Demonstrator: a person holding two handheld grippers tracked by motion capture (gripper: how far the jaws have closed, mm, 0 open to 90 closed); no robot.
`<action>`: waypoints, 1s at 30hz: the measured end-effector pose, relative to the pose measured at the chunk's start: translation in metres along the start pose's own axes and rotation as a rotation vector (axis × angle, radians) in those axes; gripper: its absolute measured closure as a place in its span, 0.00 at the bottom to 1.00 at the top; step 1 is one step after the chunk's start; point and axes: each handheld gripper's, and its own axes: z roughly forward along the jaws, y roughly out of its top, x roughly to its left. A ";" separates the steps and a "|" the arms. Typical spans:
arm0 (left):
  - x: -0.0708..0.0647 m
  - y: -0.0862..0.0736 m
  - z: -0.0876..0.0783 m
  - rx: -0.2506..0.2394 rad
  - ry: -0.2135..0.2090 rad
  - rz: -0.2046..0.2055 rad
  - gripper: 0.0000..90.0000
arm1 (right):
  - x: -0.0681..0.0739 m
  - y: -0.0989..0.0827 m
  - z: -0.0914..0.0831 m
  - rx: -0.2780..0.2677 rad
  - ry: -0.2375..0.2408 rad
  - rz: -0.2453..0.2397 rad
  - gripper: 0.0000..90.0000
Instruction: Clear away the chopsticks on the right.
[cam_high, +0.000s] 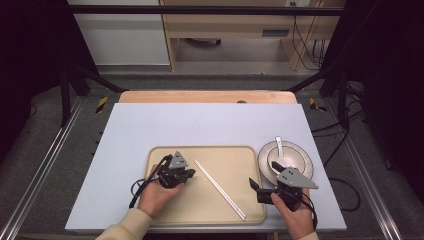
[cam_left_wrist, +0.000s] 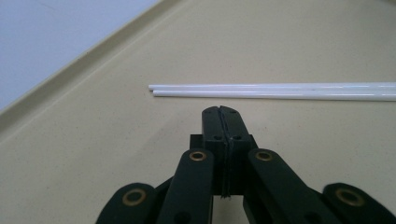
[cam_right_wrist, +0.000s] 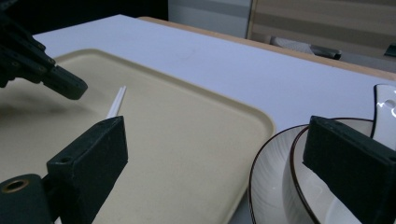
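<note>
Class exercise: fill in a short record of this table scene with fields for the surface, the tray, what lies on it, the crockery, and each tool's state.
Surface: pale blue-grey tabletop
Tray: beige rectangular plastic tray
On tray: pair of white chopsticks, lying side by side
Crockery: white bowl on rimmed plate, white spoon inside, right of tray
Left tool: shut, empty, just short of the chopsticks
Right tool: open, empty, beside the bowl

Beige tray (cam_high: 165, 210); white chopsticks (cam_high: 220, 190); white bowl (cam_high: 300, 157), dark rim; black tools.
</note>
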 end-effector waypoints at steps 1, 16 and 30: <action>0.000 0.001 0.001 0.007 0.000 0.004 1.00 | 0.000 0.001 -0.001 -0.010 -0.005 -0.002 0.07; 0.002 0.012 0.029 0.023 -0.012 0.005 1.00 | -0.006 -0.002 -0.008 -0.031 -0.013 -0.014 0.07; -0.003 0.039 0.056 0.024 -0.032 0.089 1.00 | -0.008 -0.004 -0.012 -0.036 -0.047 -0.018 0.07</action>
